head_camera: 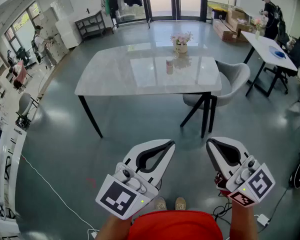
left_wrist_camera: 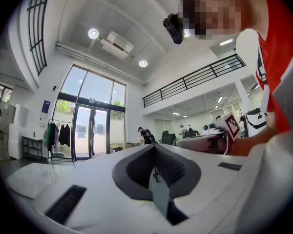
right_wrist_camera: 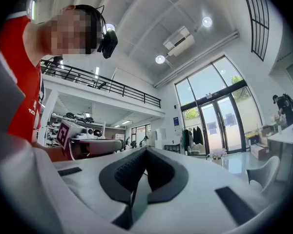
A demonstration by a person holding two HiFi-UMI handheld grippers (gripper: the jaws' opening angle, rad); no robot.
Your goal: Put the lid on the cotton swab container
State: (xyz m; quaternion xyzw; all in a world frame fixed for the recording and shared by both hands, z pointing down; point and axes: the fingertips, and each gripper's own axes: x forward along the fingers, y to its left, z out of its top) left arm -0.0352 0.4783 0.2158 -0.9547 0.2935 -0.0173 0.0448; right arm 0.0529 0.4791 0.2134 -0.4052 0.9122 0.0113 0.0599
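Currently holding left gripper (head_camera: pixel 166 145) and right gripper (head_camera: pixel 211 145) low over grey floor (head_camera: pixel 65 149) on the near side, each with jaws pressed fully together and gripping nothing. Can see small pinkish container (head_camera: pixel 169 66) standing upright far off on white table (head_camera: pixel 115 74), just near of flower vase (head_camera: pixel 180 45), well apart from both grippers.

swab container (head_camera: pixel 169 66) upright nr ctr of table (head_camera: pixel 110 76).
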